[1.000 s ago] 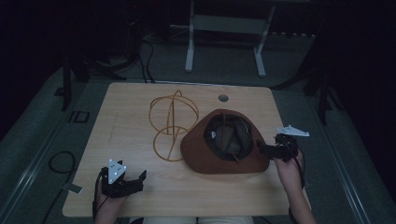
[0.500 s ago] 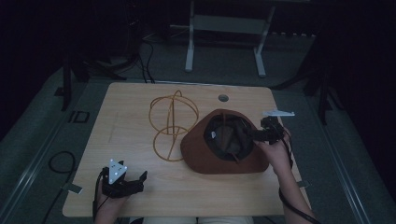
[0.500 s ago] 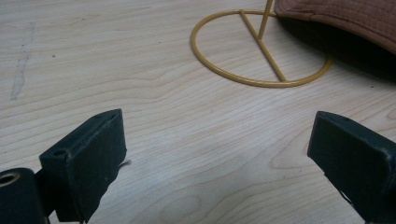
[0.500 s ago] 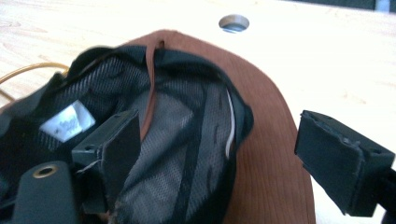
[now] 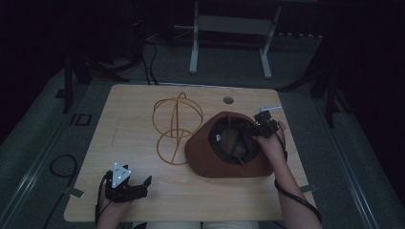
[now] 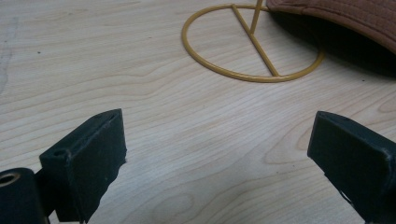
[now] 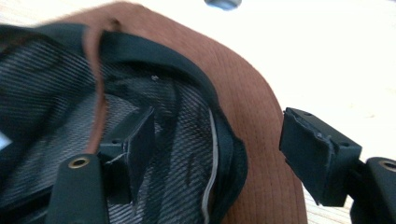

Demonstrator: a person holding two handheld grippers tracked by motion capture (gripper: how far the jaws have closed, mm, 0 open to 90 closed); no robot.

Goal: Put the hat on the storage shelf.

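The right gripper (image 5: 260,125) has shifted from the table's right edge, beside the upturned brown fabric hat with black mesh lining (image 5: 229,148), inward and toward the far side, and now stands over the hat's far right rim. Its jaws have just been closing and straddle that rim: one jaw inside against the black lining, the other outside over the brown brim, a gap remaining on the outer side. The person's right hand (image 5: 270,145) now overlaps the hat's right brim.
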